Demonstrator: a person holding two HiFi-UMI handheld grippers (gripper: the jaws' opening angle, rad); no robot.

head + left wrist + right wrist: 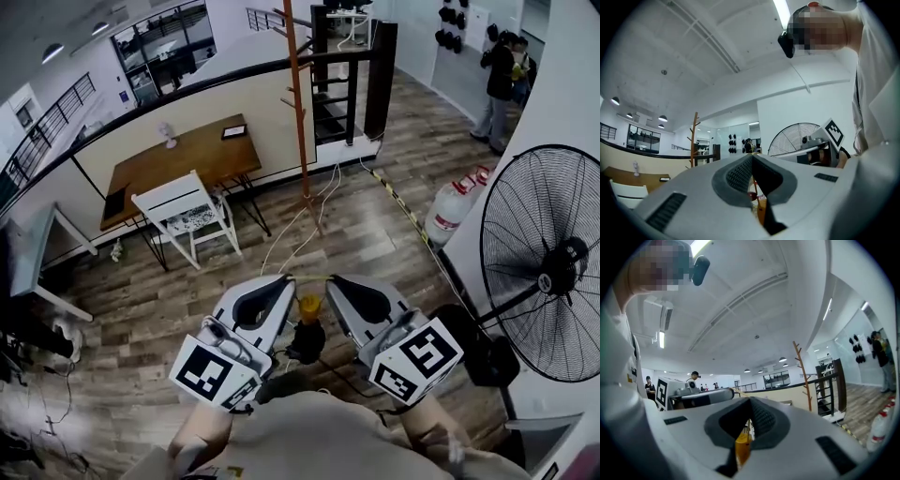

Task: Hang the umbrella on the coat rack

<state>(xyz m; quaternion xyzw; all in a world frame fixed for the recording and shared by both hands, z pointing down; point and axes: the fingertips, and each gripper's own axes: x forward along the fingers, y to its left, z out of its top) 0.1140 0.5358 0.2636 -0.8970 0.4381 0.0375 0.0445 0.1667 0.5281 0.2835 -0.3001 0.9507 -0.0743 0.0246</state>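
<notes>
We see an open-plan office (plank floor (375, 216), black railing (187, 91)): wooden table (183, 155) and white chair (183, 211) left of the coat rack (298, 103), big fan (548, 267) right of it.

Cool, even light is coming from a ceiling strip light (780, 11) high to the right of the coat rack (695, 138) and from round lamps (663, 118) glowing to its left. Fisheye distortion is bending straight lines and darkening the corners in both gripper views. The head view is looking dimmer and slightly soft.
</notes>
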